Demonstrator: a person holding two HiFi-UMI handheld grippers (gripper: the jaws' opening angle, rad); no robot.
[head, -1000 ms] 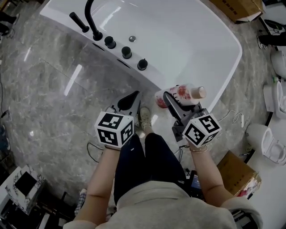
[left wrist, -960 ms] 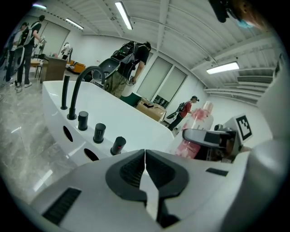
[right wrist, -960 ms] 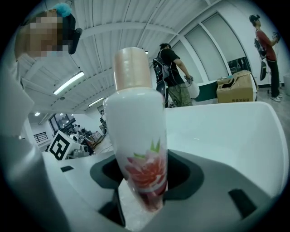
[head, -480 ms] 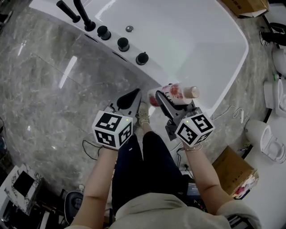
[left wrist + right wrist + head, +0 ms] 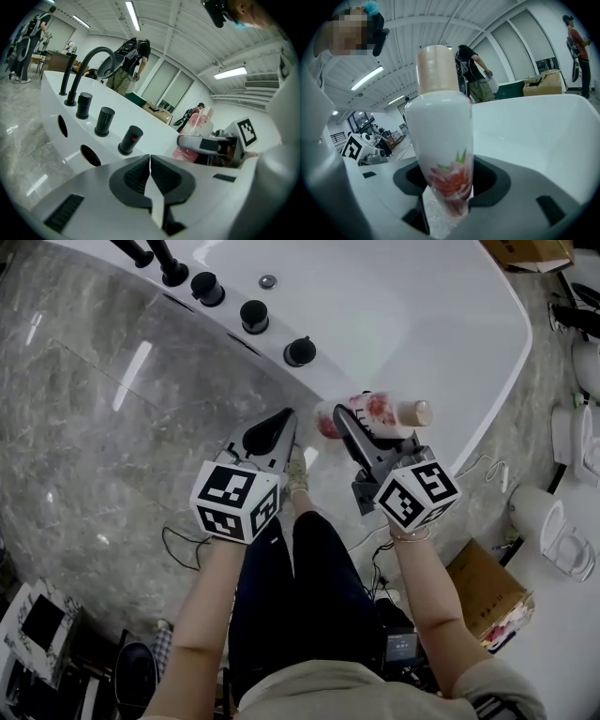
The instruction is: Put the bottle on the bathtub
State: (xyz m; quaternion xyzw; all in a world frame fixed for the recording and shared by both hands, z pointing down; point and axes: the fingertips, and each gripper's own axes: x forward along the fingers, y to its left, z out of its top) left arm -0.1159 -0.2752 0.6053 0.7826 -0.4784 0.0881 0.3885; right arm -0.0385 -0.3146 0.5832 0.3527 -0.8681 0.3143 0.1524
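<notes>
My right gripper [image 5: 349, 420] is shut on a white bottle [image 5: 375, 414] with a red flower print and a beige cap [image 5: 413, 412]; it lies sideways over the near rim of the white bathtub [image 5: 487, 381]. In the right gripper view the bottle [image 5: 442, 136] fills the middle, gripped at its base. My left gripper [image 5: 272, 430] is shut and empty, above the grey floor just left of the tub's rim. In the left gripper view the bottle [image 5: 197, 131] shows to the right, beyond the shut left gripper [image 5: 150, 161].
A black faucet [image 5: 169, 263] and three black knobs [image 5: 251, 315] line the tub's near-left ledge [image 5: 140, 131]. The person's legs and a shoe [image 5: 298, 479] are below the grippers. Cardboard boxes [image 5: 483, 587] and white toilets [image 5: 553, 531] stand at the right. People stand in the background [image 5: 129, 63].
The view has shifted, so the tub and faucet slid up and left in the frame. Both grippers stay close to the tub's rim; the bottle remains gripped.
</notes>
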